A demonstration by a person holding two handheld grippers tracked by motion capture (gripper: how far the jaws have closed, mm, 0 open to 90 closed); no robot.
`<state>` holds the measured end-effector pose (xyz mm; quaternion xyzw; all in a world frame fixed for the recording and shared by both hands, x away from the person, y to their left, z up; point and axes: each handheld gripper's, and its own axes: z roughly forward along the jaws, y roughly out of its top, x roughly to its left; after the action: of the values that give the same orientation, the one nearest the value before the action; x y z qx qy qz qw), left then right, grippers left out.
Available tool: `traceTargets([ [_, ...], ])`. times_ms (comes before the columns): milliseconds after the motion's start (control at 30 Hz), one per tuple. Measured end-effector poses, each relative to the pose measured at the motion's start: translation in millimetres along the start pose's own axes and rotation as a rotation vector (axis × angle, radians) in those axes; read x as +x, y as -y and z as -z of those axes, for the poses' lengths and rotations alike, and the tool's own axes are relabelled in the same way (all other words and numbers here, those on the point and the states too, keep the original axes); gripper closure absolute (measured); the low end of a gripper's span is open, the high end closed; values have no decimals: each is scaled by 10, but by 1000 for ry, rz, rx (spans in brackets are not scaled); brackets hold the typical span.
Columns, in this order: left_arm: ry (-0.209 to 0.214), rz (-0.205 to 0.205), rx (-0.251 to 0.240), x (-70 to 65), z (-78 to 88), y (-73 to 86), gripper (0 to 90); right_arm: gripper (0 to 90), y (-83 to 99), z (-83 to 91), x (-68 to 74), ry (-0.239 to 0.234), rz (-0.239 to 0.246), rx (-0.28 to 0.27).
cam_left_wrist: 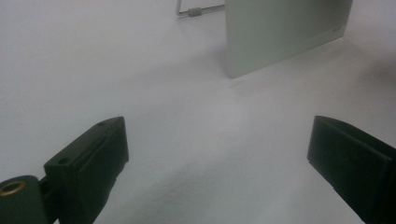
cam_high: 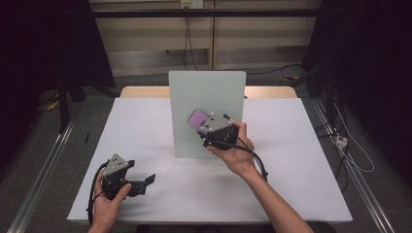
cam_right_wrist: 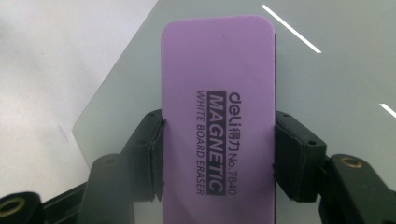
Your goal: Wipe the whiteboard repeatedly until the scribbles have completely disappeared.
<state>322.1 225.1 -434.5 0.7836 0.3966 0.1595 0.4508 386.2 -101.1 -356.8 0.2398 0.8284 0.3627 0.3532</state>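
A purple magnetic whiteboard eraser (cam_right_wrist: pixel 217 107) is clamped between the jaws of my right gripper (cam_right_wrist: pixel 218 156), which is shut on its long sides. In the high view the eraser (cam_high: pixel 197 118) sticks out up and left from the right gripper (cam_high: pixel 206 130), in front of the face of an upright pale green board (cam_high: pixel 206 92). Whether the eraser touches the board I cannot tell. My left gripper (cam_high: pixel 151 178) rests low near the table's front left, open with nothing between its jaws; its own view shows both jaws spread wide over the bare white surface around the left gripper (cam_left_wrist: pixel 217 154).
The white table cover (cam_high: pixel 301 160) spreads around the board. A metal wire stand (cam_left_wrist: pixel 196 10) shows behind the board's edge (cam_left_wrist: pixel 280 32). Dark curtains, floor rails and cables surround the table.
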Motion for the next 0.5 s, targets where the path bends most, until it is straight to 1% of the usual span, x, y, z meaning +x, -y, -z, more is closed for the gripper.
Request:
traceTargets([
  [133,0,-3,2,1,-2,-1,53,417,13,10,-6,-15,6,7],
  [300,2,0,1,5,-7,6,52,417,23,39,-4,-27,9,-1],
  [367,2,4,4,6,-10,8,53,417,25,66,-14,-29,4,-10],
  [467,1,3,11,18,-17,15,52,417,53,81,-31,-52,-18,-16],
  [500,3,9,9,18,-21,18,53,417,66,80,-35,-59,-25,-19],
])
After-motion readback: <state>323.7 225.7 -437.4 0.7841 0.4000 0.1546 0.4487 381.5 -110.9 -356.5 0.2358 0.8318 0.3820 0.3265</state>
